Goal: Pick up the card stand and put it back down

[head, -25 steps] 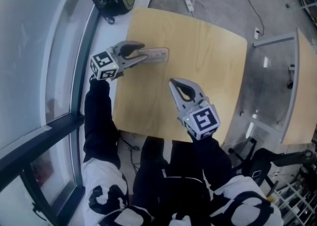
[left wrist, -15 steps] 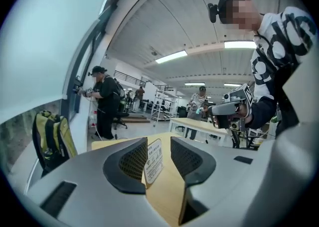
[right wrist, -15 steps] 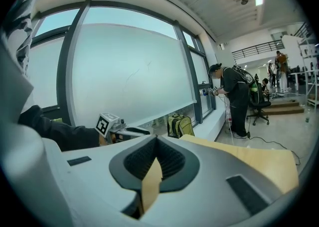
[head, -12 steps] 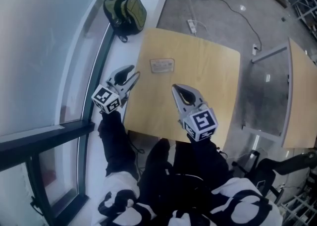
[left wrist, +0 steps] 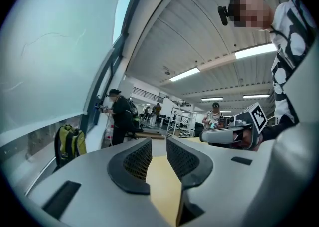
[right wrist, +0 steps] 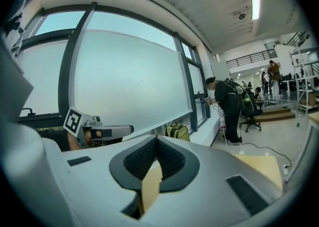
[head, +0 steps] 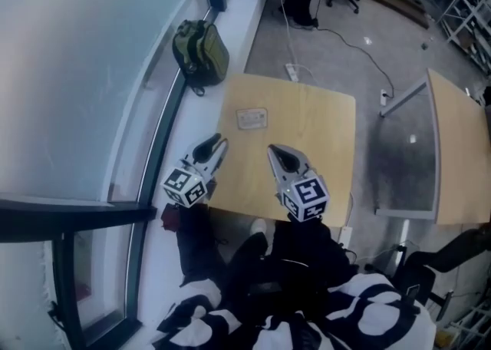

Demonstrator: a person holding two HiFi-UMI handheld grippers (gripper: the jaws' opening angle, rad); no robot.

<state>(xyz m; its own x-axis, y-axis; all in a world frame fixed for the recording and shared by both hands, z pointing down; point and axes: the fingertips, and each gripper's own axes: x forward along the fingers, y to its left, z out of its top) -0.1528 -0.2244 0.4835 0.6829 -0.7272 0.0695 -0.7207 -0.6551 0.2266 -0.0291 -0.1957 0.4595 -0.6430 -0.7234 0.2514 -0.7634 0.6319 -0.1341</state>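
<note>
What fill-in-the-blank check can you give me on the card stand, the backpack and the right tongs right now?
The card stand lies on the wooden ___.
The green backpack sits on the white ledge beside the ___.
The right tongs are ___, with nothing between them.
Missing words: table; window; shut.

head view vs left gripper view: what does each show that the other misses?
Head view only: the small pale rectangular card stand on the light wooden table. Left gripper view only: people standing in the hall beyond, and the left tongs close up, apart, nothing between, just been closing. Both: that table, the olive-green backpack, the right tongs.
</note>
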